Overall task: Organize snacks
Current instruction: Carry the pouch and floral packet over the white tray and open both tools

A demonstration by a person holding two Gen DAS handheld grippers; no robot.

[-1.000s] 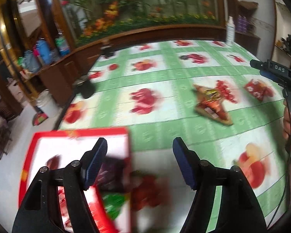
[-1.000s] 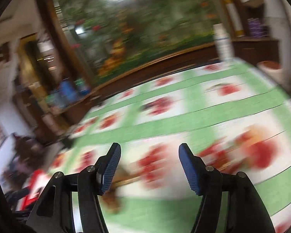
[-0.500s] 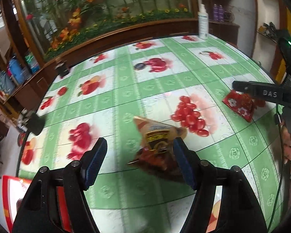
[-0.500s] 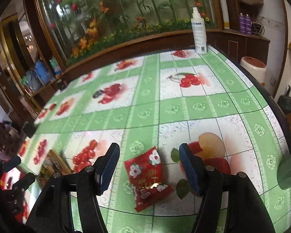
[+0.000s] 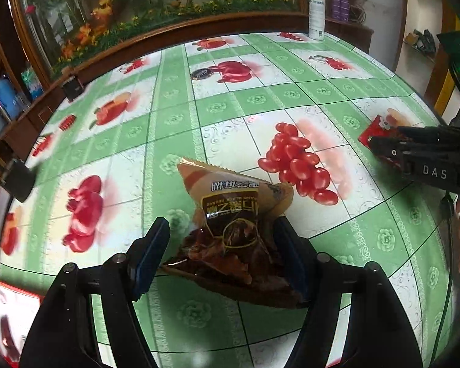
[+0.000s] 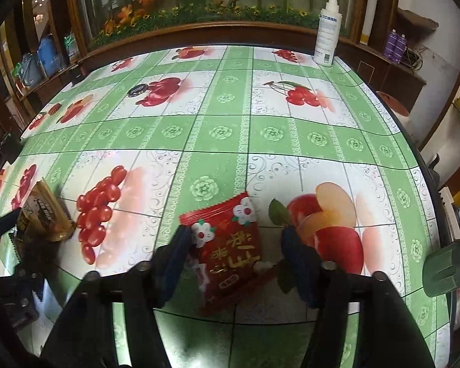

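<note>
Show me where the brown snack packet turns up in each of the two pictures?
Left wrist view: the brown snack packet lies low in the middle, between the fingers of the left hand-held gripper.
Right wrist view: the same packet sits at the far left edge.
Shared landmark: the white spray bottle at the table's far edge.

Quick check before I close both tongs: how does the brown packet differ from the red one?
The brown snack packet is tan and dark brown with a food picture; the red snack packet is bright red with white flowers and gold characters. The brown one looks puffy and wedge-shaped, the red one flatter and squarer. Brown sits between the left tongs, red between the right tongs. Both lie on the tablecloth, tongs open around them.
</note>
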